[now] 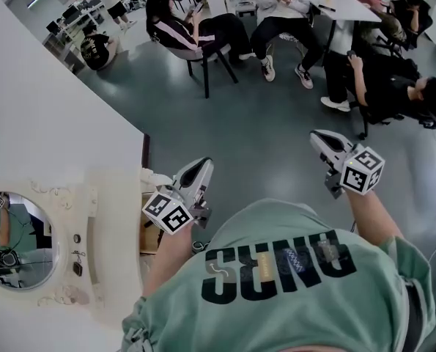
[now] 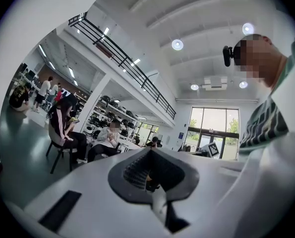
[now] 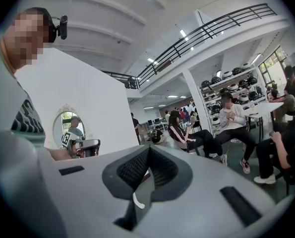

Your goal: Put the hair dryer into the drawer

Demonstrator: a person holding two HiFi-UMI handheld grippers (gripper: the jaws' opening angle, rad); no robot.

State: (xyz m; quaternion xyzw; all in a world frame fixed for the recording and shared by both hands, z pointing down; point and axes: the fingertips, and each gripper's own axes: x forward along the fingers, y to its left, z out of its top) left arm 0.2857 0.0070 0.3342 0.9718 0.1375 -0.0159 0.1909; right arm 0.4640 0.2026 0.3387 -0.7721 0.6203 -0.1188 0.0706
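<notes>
No hair dryer shows in any view. My left gripper (image 1: 202,164) hangs at the corner of a white dressing table (image 1: 115,218), its jaws together and empty (image 2: 149,153). Just below and left of it, a drawer (image 1: 150,232) stands pulled out, showing a brown inside that my arm partly hides. Well off to the right, over the grey floor, my right gripper (image 1: 317,137) is shut with nothing in it (image 3: 148,150). Both point level, away from my body. The right gripper view also catches the left gripper (image 3: 82,146) in front of the table's mirror (image 3: 68,127).
An oval mirror (image 1: 16,240) lies in the table top, with a white partition (image 1: 42,108) beyond it. Several people sit on chairs across the grey floor (image 1: 261,123), the nearest at the right (image 1: 393,94). A dark chair (image 1: 203,61) stands ahead.
</notes>
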